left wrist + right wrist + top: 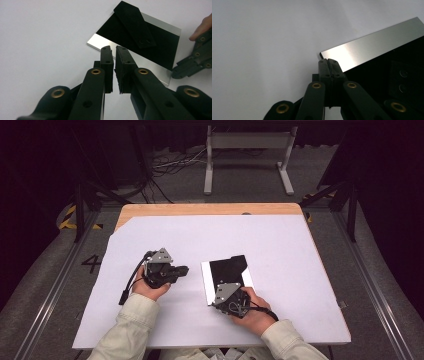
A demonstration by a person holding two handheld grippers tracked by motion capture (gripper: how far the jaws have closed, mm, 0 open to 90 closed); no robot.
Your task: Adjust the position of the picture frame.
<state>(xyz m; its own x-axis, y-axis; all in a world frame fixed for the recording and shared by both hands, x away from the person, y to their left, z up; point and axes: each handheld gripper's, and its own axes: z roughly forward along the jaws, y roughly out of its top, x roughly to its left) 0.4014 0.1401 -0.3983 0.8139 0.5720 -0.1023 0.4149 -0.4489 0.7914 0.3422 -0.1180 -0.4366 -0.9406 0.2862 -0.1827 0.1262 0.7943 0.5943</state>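
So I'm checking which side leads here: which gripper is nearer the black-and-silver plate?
Right. The right gripper sits at the black-and-silver plate's near edge; the left gripper hovers off its left side.

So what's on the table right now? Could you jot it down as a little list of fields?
surface: white sheet over a wooden table
object: flat silver plate with a black panel on top
left gripper: jaws slightly apart, nothing between them, pointing at the plate
right gripper: jaws shut, empty, tips at the plate's near corner
hands: one on each gripper
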